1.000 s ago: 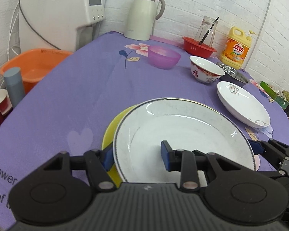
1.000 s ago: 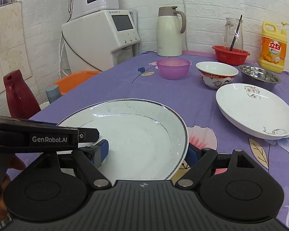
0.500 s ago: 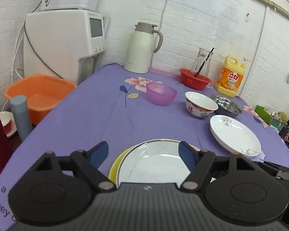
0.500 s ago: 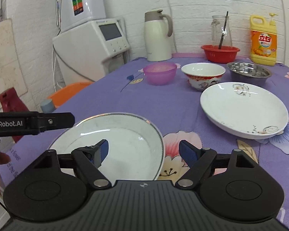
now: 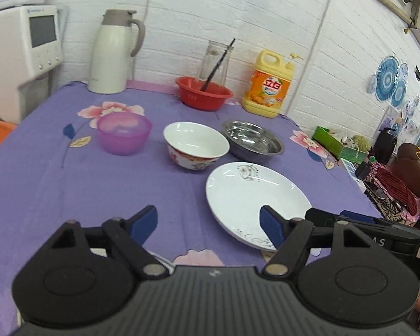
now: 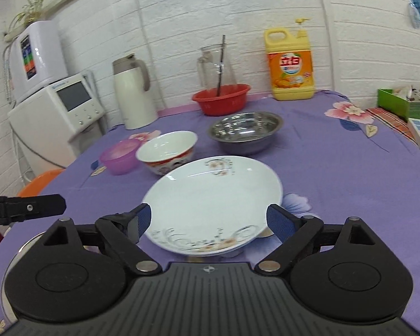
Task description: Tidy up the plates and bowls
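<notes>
A white plate with a flower print (image 6: 215, 201) lies on the purple cloth. My right gripper (image 6: 209, 219) is open, and its blue pads flank the plate's near rim; I cannot tell whether they touch it. My left gripper (image 5: 205, 222) is open with nothing between its fingers. It hovers to the left of the same plate (image 5: 254, 196). Behind the plate stand a white bowl with red pattern (image 5: 196, 147), a steel bowl (image 5: 252, 141) and a purple bowl (image 5: 123, 131). The rim of a large white plate (image 6: 25, 247) peeks out at lower left.
Along the back wall stand a cream thermos jug (image 5: 114, 53), a red basin (image 5: 204, 93) holding a glass jar, and a yellow detergent bottle (image 5: 268, 84). A white dispenser (image 5: 22, 50) stands at the left. A green box (image 5: 330, 140) sits by the table's right edge.
My left gripper let go of the large white plate and opened. Both grippers rose and swung right, from over that plate to the flower-print plate.
</notes>
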